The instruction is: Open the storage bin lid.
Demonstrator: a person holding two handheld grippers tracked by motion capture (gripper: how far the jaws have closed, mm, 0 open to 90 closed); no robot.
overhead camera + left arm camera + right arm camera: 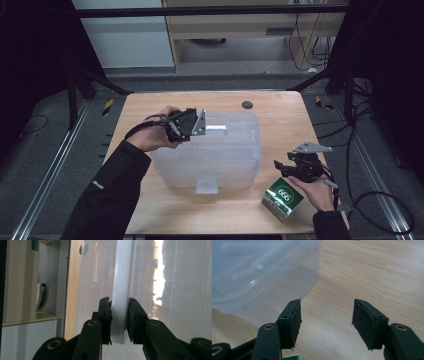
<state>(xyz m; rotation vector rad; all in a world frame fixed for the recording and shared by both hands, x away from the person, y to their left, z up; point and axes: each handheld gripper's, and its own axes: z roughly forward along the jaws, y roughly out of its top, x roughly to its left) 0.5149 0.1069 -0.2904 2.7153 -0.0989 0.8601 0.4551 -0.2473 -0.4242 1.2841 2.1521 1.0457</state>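
Note:
A clear plastic storage box [210, 150] with its lid on stands in the middle of the wooden table [280, 115]. My left gripper [200, 125] lies across the lid's left top. In the left gripper view its two pads [105, 315] press on either side of a white raised handle bar [121, 285] of the lid. My right gripper [282, 167] hovers to the right of the box, open, with bare table between its pads [292, 320] and the box corner [307, 282] ahead. A green carton [283, 199] lies just under that hand.
A white latch [206, 185] sticks out at the box's front side. A small dark round disc [247, 105] sits near the table's far edge. Black frame bars and cables surround the table; cabinets stand behind it.

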